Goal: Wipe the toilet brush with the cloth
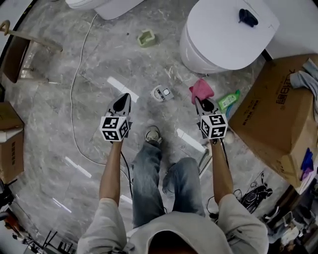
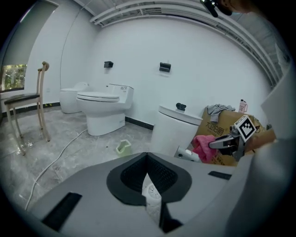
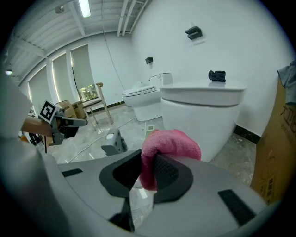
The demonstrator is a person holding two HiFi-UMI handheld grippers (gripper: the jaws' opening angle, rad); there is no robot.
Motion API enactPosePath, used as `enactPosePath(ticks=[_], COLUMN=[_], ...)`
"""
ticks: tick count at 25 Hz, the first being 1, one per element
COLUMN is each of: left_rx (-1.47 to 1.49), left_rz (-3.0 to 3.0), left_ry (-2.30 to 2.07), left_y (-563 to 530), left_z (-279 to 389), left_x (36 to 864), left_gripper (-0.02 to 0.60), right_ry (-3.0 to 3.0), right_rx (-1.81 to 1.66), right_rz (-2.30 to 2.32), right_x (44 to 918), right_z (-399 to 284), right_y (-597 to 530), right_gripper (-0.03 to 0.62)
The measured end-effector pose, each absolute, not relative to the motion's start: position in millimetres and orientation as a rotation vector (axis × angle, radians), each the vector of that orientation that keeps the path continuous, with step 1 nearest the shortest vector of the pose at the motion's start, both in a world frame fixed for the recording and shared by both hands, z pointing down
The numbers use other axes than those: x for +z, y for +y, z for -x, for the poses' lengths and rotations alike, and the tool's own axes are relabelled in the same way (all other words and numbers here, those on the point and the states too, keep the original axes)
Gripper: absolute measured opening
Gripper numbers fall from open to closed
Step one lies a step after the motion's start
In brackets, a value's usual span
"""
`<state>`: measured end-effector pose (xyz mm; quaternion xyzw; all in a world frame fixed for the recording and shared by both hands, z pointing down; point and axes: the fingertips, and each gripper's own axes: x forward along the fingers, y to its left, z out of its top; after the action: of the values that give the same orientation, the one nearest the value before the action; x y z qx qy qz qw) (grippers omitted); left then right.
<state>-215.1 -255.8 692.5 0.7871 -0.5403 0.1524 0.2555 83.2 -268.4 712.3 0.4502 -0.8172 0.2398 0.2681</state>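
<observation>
toilet (image 1: 223, 34), cardboard box (image 1: 268, 114) near pink cloth (image 1: 201, 89)

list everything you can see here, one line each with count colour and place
toilets: 2, white, one top right with the lid down, one cut off at the top edge
dark object: 1, black, on top of the nearer toilet
cloth: 1, pink, in the right claw
bottle: 1, green, on the floor by the right box
tray: 1, pale green, on the floor
small white object: 1, white, on the floor between the claws
cardboard boxes: 2, brown, one right, one left
grey garment: 1, on the right box
chair: 1, wooden with a dark seat, top left
cable: 1, white, across the floor
legs: 2, blue jeans, bottom centre
shoe: 1, pale
left claw: 1, shut, empty
right claw: 1, shut on the cloth
</observation>
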Motion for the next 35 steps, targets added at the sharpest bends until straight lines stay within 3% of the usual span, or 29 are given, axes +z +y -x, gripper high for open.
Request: enactPosePath(ticks=[12,21,35], left_rx=[0.440,0.406,0.420], left_rz=[-2.081,-2.148,-2.305], left_ry=[-1.562,-1.501,-1.525], left_y=[-221.6,-200.3,-182.0], left_z=[213.0,170.9,149.5], left_x=[525.3,398.6,256.1], left_gripper=[0.018,0.018,0.018], right_ry=[-2.195,-2.226,-2.315], right_rx=[0.546,0.499,0.327], right_rz=[-1.220,-1.318,-1.434], right_x=[524.0,387.0,235.5], right_z=[-72.4,-91.3,-113.6], right_y=[-233.8,-222.6,-214.5], right_gripper=[0.084,0.084,0.084])
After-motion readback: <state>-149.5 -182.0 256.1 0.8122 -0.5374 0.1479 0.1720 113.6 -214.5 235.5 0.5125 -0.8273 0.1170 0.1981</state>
